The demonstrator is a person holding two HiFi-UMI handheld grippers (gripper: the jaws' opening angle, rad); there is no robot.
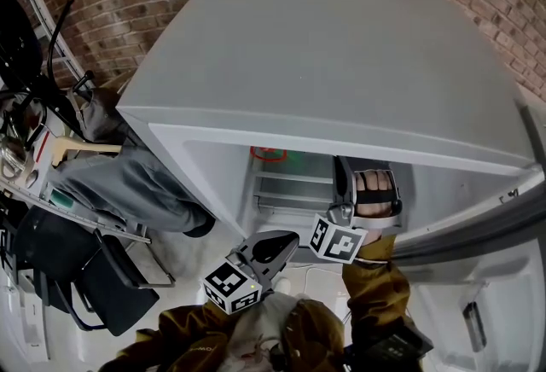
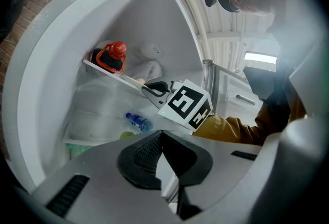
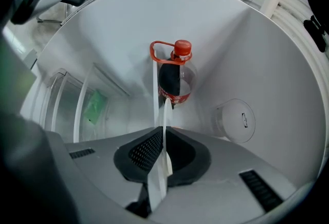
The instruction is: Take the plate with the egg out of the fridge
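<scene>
The fridge [image 1: 341,63] stands open below me. My right gripper [image 1: 343,170] reaches into its upper compartment. In the right gripper view the jaws [image 3: 163,133] are shut on the rim of a thin white plate [image 3: 163,166], seen edge-on; no egg shows. In the left gripper view the right gripper [image 2: 154,87] pinches at the front edge of a shelf [image 2: 110,73]. A dark bottle with a red cap and loop [image 3: 175,76] stands just behind the plate. My left gripper [image 1: 290,238] hangs outside the fridge, shut and empty [image 2: 162,133].
A small blue bottle [image 2: 138,122] and something green lie on a lower shelf. A green packet [image 3: 95,106] sits lower in the fridge. The fridge door [image 1: 478,302] hangs open at right. A black chair [image 1: 94,276] and a seated person's legs [image 1: 128,178] are at left.
</scene>
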